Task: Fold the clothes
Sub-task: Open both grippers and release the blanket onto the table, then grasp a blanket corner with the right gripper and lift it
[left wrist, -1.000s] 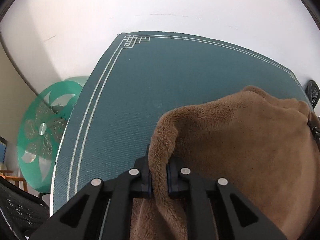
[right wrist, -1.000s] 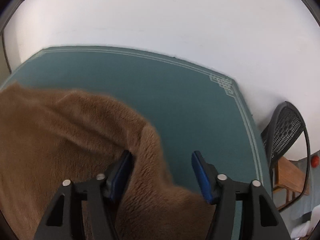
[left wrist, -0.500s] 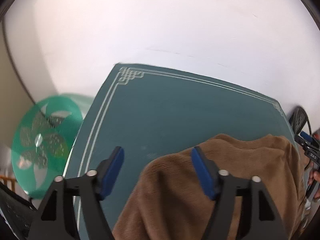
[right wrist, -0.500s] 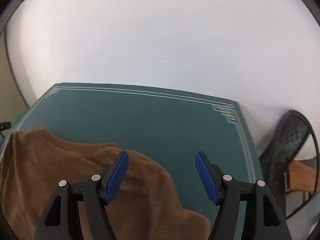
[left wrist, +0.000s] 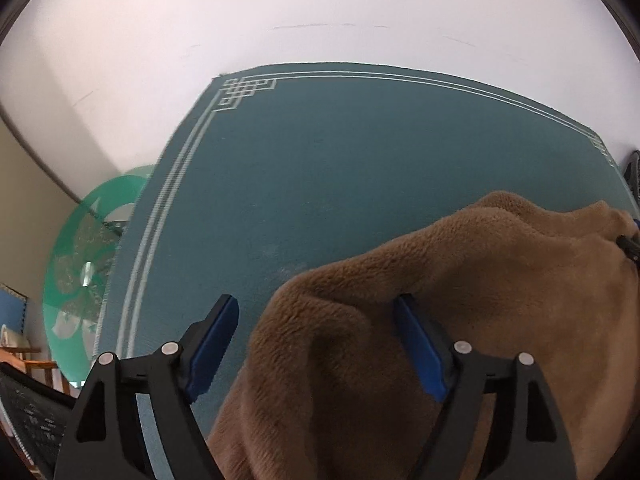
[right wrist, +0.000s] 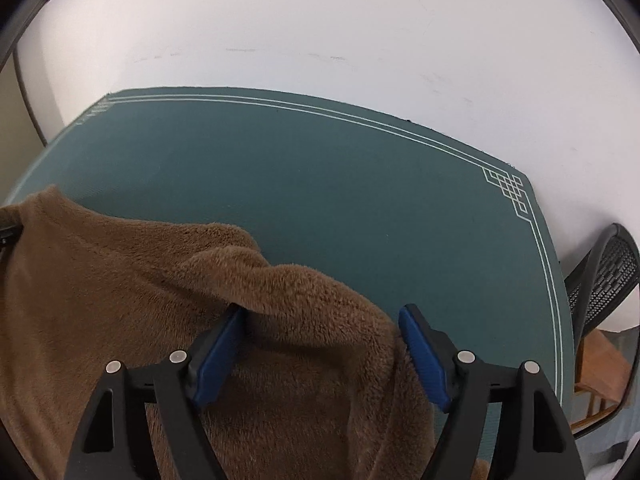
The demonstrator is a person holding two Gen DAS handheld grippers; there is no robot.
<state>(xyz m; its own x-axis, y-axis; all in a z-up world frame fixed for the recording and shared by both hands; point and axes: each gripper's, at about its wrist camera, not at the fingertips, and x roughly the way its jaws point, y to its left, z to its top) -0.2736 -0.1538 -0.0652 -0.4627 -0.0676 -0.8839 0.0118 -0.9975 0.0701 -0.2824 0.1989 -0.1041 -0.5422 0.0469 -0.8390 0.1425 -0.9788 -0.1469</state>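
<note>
One brown garment (left wrist: 460, 300) on one green mat (left wrist: 360, 160); two grippers, left (left wrist: 316, 344) and right (right wrist: 320, 344); one mesh chair (right wrist: 608, 276) beside the mat.

Teal mat (left wrist: 360, 184), green glass disc (left wrist: 80, 276) beside it, mesh chair (right wrist: 604, 276).

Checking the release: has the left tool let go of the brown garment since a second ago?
Yes. The left tool clamped the brown garment then; its jaws have just opened, fabric loose between them on the green mat.

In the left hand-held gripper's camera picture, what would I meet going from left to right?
Green glass round table → teal mat → brown fleece garment → the other hand-held gripper's tip at the right edge.
</note>
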